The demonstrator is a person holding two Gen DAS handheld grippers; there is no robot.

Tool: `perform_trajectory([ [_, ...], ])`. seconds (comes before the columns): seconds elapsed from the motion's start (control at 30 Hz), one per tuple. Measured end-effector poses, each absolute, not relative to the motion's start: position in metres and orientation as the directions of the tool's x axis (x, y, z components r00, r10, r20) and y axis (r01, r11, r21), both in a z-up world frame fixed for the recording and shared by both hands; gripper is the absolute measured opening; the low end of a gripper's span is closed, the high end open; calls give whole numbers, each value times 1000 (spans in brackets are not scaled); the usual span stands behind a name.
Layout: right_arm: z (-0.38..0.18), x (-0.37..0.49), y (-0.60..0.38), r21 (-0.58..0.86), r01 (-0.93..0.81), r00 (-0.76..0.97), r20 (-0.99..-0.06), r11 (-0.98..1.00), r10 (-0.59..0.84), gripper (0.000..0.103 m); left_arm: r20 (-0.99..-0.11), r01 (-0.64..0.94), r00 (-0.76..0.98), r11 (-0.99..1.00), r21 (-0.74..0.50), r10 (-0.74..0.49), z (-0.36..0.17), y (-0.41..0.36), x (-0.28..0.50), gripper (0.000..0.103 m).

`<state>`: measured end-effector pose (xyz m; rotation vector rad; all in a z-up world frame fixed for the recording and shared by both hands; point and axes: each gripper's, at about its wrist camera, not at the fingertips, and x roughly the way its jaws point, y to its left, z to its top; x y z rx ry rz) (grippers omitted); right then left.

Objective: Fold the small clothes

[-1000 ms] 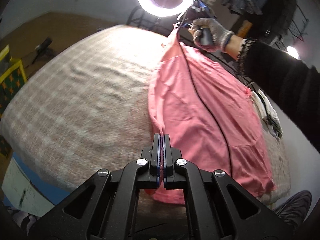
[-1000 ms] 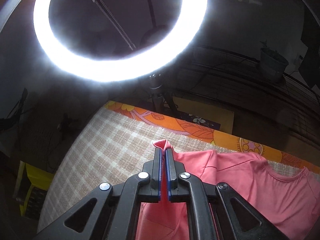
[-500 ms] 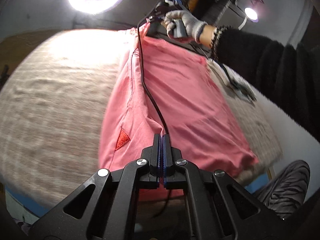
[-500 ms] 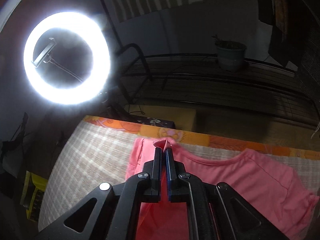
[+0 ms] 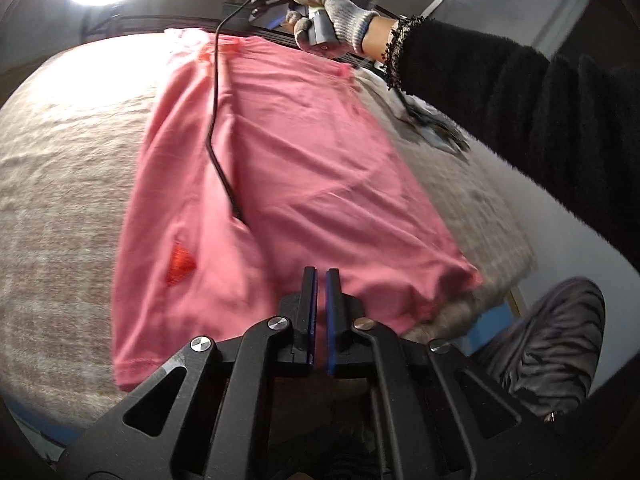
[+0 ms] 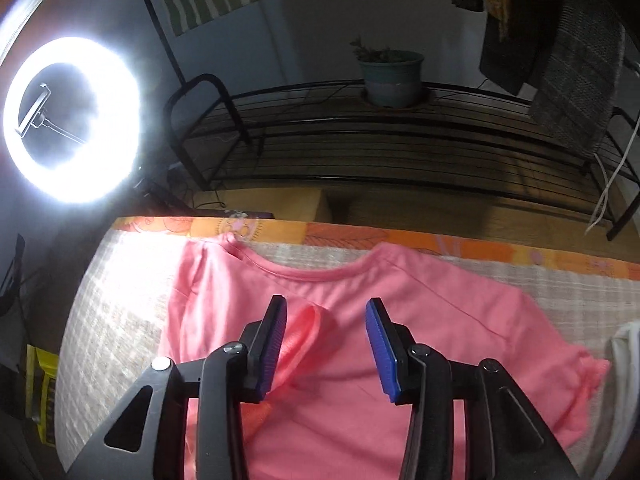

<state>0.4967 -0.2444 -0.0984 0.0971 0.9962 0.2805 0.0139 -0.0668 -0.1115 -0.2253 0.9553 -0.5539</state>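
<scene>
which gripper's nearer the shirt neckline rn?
Right. The right gripper sits just short of the pink shirt's neckline; the left gripper is at the hem end.

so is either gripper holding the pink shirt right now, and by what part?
Neither. The right gripper has just been opening and stands wide over the pink shirt; the left gripper has cracked open, with no cloth between its pads.

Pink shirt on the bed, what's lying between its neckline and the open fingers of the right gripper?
Only the pink shirt itself, one folded-over flap near the right gripper. Right wrist view shows it.
</scene>
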Motion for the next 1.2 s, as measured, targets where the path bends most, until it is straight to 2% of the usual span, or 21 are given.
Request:
perform_trajectory([
  [0.07,-91,484,-262,216,-177,520,-808,960,278,47,-698,383,445,824,-418,-561,-107,-71,6,19],
  [0.37,-43,386,-363,282,-112,585,-757,953,293,47,-650,472,462,788,-396,-603,-78,-60,-40,19],
  [0.47,-22,334,-380,288,-118,597,-744,950,300,47,-664,449,508,827,-338,-548,-72,-44,-52,19],
  [0.6,-7,247,-374,295,-211,588,-723,932,362,47,-702,350,552,889,-294,-449,-75,-12,-46,19],
  [0.7,-23,179,-352,371,-275,506,-729,887,462,47,-736,232,562,926,-297,-377,-86,19,-30,19],
  [0.87,-78,102,-290,446,-354,310,-773,822,553,46,-790,116,505,934,-338,-349,-119,46,-10,19],
  [1.0,-119,75,-252,455,-384,187,-814,804,550,46,-814,97,442,922,-374,-377,-139,44,-3,19],
  [1.13,-140,67,-231,432,-400,141,-843,809,520,46,-826,117,457,943,-313,-330,-140,36,-4,19],
  [1.2,-142,62,-226,421,-414,140,-847,807,514,42,-827,128,459,945,-300,-324,-142,32,-3,19],
])
